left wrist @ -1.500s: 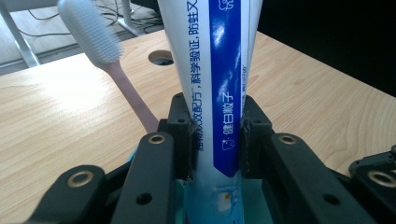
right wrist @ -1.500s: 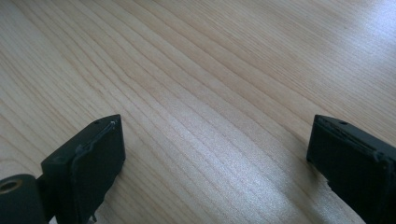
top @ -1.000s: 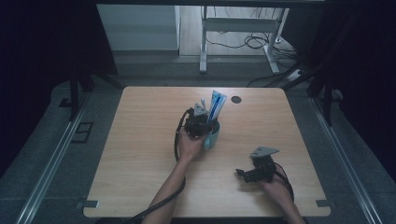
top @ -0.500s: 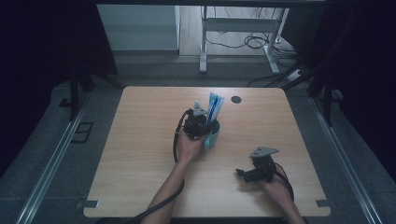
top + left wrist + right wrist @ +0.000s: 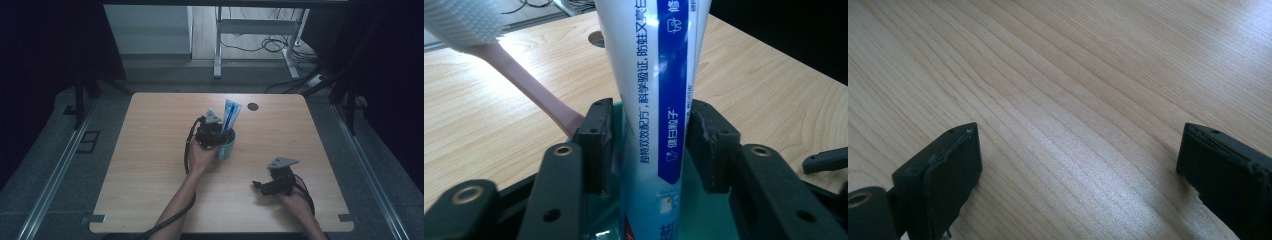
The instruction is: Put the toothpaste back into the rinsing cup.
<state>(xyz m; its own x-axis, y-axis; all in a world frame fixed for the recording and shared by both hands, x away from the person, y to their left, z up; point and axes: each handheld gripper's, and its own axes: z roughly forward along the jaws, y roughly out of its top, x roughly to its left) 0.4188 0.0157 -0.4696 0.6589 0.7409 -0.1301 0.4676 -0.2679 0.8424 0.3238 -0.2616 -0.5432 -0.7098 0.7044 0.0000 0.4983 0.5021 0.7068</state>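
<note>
A white and blue toothpaste tube (image 5: 231,114) stands upright in a teal cup (image 5: 227,148) near the table's middle. My left gripper (image 5: 220,132) reaches over the cup's rim from the left. In the left gripper view the tube (image 5: 659,100) rises between the two pads (image 5: 596,145). The jaws have just been opening, and a narrow gap shows beside the left pad. A pink-handled toothbrush (image 5: 534,95) leans out of the cup (image 5: 704,210) to the left. My right gripper (image 5: 260,186) rests low at the front right, open over bare wood (image 5: 1078,165).
The wooden table (image 5: 150,165) has a round cable hole (image 5: 253,106) at the back, behind the cup. A metal desk frame (image 5: 250,30) and cables lie on the floor beyond. Rails run along both sides of the table.
The top of the toothpaste tube sits a little lower over the cup than a second ago. Both hands have stayed where they were.
</note>
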